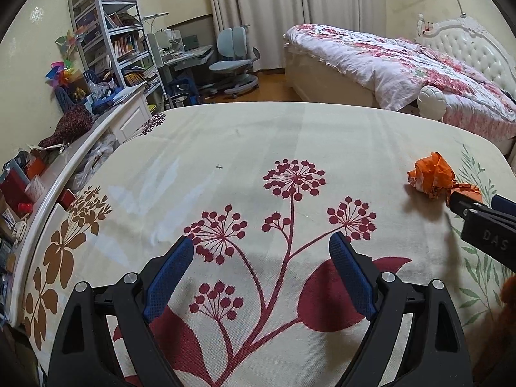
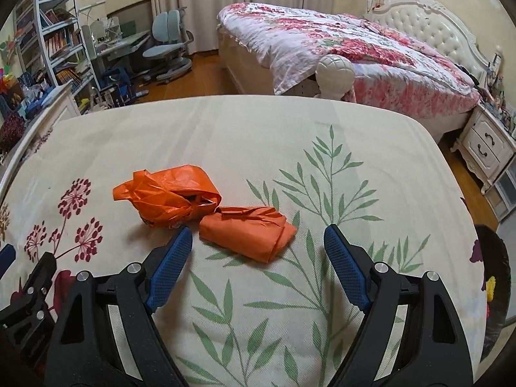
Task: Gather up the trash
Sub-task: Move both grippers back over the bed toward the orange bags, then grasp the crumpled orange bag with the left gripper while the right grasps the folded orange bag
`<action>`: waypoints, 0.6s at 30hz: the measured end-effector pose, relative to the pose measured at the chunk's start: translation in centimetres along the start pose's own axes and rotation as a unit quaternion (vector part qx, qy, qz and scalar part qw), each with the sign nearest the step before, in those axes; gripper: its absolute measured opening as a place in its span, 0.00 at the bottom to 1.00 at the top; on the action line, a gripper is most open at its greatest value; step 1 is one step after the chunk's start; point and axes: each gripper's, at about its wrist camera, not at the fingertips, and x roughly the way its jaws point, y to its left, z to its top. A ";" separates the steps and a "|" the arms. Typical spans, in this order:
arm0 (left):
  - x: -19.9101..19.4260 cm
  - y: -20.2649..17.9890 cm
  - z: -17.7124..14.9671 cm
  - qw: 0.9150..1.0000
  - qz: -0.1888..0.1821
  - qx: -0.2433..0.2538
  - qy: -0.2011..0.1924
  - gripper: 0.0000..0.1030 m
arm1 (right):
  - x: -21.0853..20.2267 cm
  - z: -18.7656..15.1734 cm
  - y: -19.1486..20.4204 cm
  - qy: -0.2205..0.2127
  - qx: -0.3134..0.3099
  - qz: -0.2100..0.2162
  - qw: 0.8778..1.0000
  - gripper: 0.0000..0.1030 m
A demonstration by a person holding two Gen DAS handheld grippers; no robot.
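Observation:
A crumpled orange plastic bag [image 2: 167, 198] lies on the cream floral cloth [image 2: 225, 135] of the table. A folded orange piece [image 2: 246, 232] lies right beside it, touching it. My right gripper [image 2: 258, 237] is open, its fingers on either side of the folded piece, just short of it. My left gripper [image 1: 261, 248] is open and empty over the red flower print. The crumpled orange bag also shows in the left wrist view [image 1: 430, 175] at the far right, with the right gripper's body next to it.
A cluttered white sideboard [image 1: 48, 174] runs along the table's left edge. Beyond the table's far edge stand a bed [image 2: 338, 42], a white round post top [image 2: 333, 75], a desk chair [image 1: 233, 54] and a bookshelf [image 1: 106, 25]. A nightstand [image 2: 487, 145] stands at the right.

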 end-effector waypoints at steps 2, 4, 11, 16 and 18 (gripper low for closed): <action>0.1 0.0 -0.1 1.000 -0.002 -0.003 0.003 0.83 | 0.9 0.4 0.1 0.015 0.002 -0.005 1.000 0.79; 0.2 0.1 -0.1 1.000 -0.004 -0.004 0.003 0.83 | 1.0 0.6 -0.2 0.015 0.010 -0.008 1.000 0.79; 0.3 0.3 -0.1 1.000 -0.008 -0.008 0.007 0.83 | 0.2 0.1 -1.5 0.004 0.003 -0.002 1.000 0.62; 0.2 -0.1 -0.1 1.000 -0.006 0.004 0.002 0.83 | -0.4 -0.6 -3.2 0.003 0.007 -0.003 1.000 0.62; 0.1 -0.3 -0.1 1.000 -0.007 0.009 0.000 0.83 | -0.6 -0.9 -4.1 0.002 0.011 -0.003 1.000 0.62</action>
